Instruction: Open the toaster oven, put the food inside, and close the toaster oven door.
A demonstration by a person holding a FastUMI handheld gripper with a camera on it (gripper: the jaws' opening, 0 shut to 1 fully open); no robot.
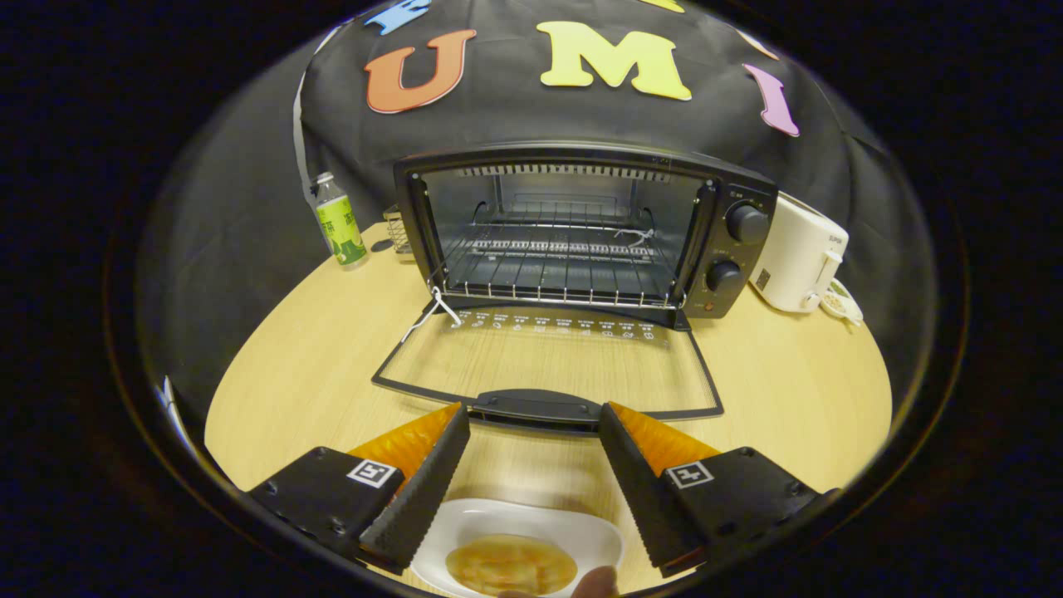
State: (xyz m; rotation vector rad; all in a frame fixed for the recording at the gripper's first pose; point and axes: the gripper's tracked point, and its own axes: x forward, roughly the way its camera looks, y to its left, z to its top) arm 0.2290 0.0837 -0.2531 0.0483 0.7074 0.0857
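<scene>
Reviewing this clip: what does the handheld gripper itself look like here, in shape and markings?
The gripper has two wedge-shaped fingers tapering toward their tips, with ribbed, textured inner faces. Each finger sits on a black block mount with screws, and each mount carries a small square black-and-white marker tag. No cables show.

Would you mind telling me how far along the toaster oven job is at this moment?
Done: the toaster oven is open, its door lying flat on the table. In hand: the gripper is open, its fingers spread above the white dish of food, which sits between them on the table, not gripped. Left: grasp the dish, place it on the wire rack, then close the door.
</scene>
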